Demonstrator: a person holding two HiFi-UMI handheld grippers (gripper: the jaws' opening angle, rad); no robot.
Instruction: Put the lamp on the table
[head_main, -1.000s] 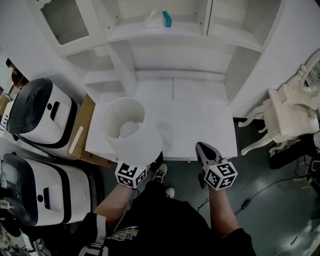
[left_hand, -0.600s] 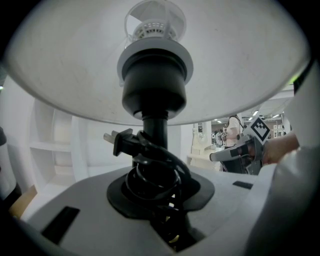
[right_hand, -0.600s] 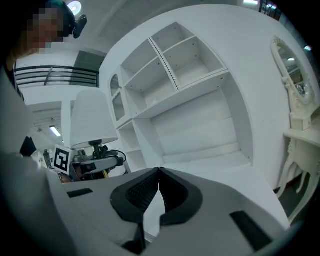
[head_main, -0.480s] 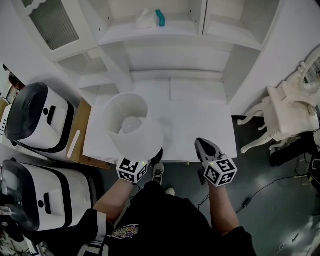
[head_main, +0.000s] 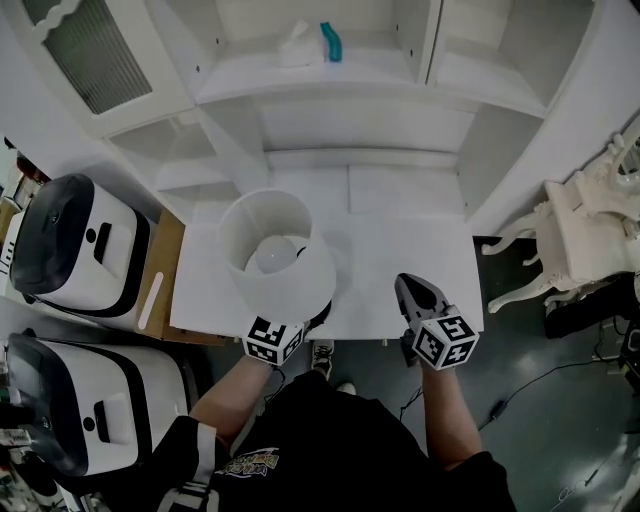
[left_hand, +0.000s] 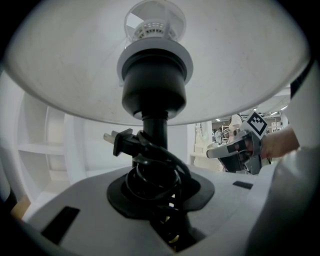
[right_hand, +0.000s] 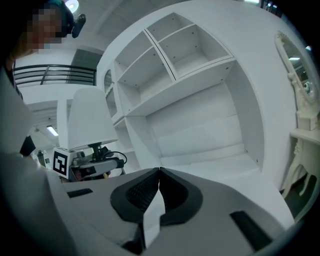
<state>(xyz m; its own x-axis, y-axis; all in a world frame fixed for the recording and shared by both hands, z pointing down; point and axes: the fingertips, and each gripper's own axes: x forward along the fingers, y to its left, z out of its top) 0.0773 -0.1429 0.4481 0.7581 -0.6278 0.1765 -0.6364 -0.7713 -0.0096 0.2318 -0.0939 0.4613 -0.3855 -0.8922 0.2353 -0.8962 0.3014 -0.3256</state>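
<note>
Left tool (left_hand: 157, 194): clamped on the stem of the lamp (head_main: 276, 250); the coiled cord (left_hand: 150, 165) is shown only in its own view. Right tool (right_hand: 159, 186): pressed together, empty. The lamp has been carried further over the tabletop (head_main: 405, 262); the bulb (head_main: 272, 256) is seen only from the head view.

This looks like a mock-up of a home study set up inside a larger hall or lab. A white table (head_main: 400, 262) with built-in shelves (head_main: 350, 85) and an ornate white chair (head_main: 590, 222) stand on a dark floor (head_main: 560, 440). A loose cable (head_main: 545, 372) trails across it, and two bulky black-and-white machines (head_main: 70, 245) sit alongside.
</note>
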